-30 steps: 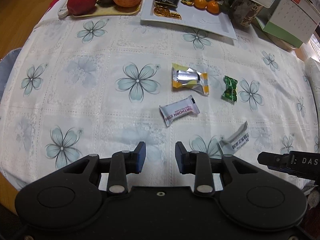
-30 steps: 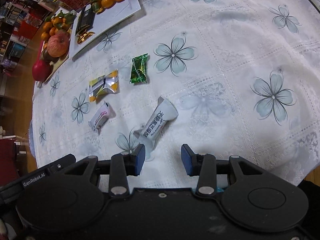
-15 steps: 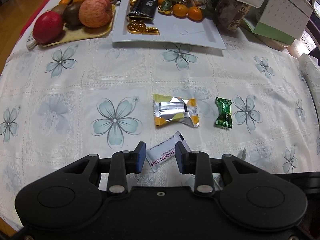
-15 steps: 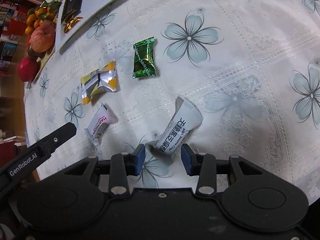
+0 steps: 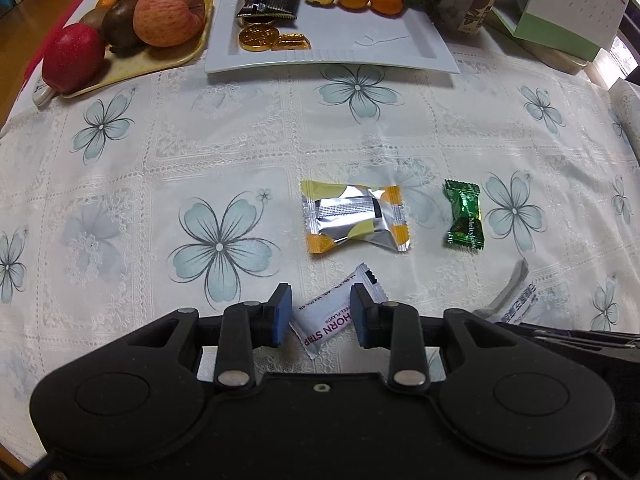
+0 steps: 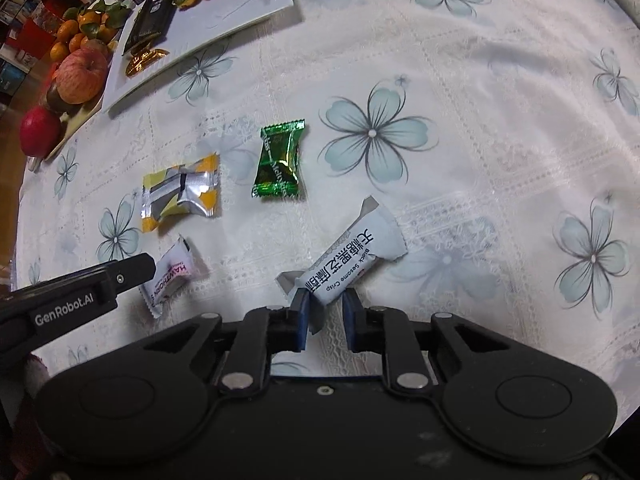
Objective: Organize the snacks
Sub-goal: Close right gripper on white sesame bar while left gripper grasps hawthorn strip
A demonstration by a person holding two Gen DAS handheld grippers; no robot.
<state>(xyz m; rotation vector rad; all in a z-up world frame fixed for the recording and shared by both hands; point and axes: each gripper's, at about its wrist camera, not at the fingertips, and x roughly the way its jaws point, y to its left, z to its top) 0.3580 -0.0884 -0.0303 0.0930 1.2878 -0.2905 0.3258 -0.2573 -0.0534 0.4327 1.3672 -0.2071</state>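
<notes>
Several wrapped snacks lie on the flowered tablecloth. My left gripper [image 5: 320, 314] is open, its jaws on either side of a white hawthorn strip packet [image 5: 334, 316] that lies on the cloth; the packet also shows in the right wrist view [image 6: 172, 276]. My right gripper [image 6: 325, 314] has closed in around the near end of a pale blue black sesame crisp packet [image 6: 352, 256], with a small gap still on the right side. A silver-and-yellow packet [image 5: 356, 216] and a green candy [image 5: 464, 216] lie beyond.
A white rectangular plate [image 5: 400, 46] at the back holds a black bar, gold coins and tangerines. A tray [image 5: 160, 60] of apples and a kiwi stands at the back left. A jar [image 5: 464, 0] and a desk calendar [image 5: 576, 4] stand at the back right.
Both grippers moved forward and down onto their packets. The hawthorn packet now sits between the left jaws. The right jaws have narrowed around the end of the sesame crisp packet.
</notes>
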